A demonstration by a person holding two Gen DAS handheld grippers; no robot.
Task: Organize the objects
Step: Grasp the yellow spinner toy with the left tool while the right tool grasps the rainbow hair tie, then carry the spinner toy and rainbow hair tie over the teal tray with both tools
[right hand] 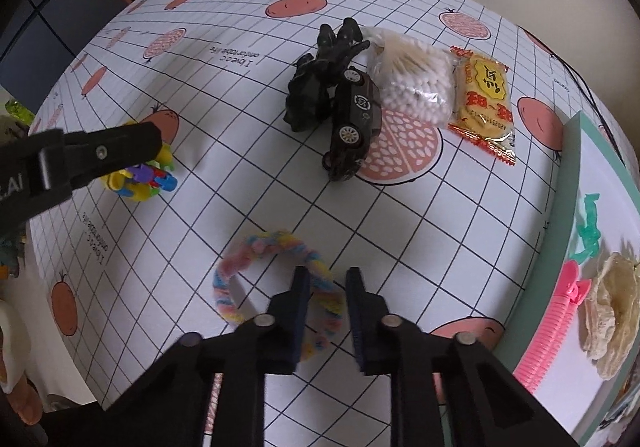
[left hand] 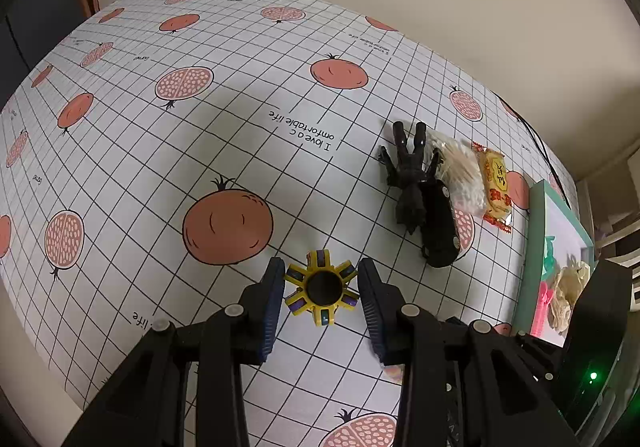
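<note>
Your left gripper stands wide apart over the table, its two fingers flanking the yellow spinner toy. The left finger pad sits just against one yellow arm of the toy; the right pad is near the opposite arm, and contact there cannot be confirmed. The toy lies flat on the grid cloth, just below a printed orange fruit. From the right wrist view the same toy shows partly hidden under the left gripper's finger.

Your right gripper is narrowly parted and straddles the near right arc of the pastel fuzzy ring. The ring lies flat on the cloth; one strand passes between the fingers, and whether the pads press it cannot be told.

Farther back, a cluster sits together: a black figure leaning against a black toy car, the car lying on its side, a clear bag of cotton swabs touching both, and a yellow snack packet just beside the bag. In the left wrist view this cluster is at the right.

At the table's right edge stands a green-rimmed tray holding a pink comb, a green clip and a pale dried item.
</note>
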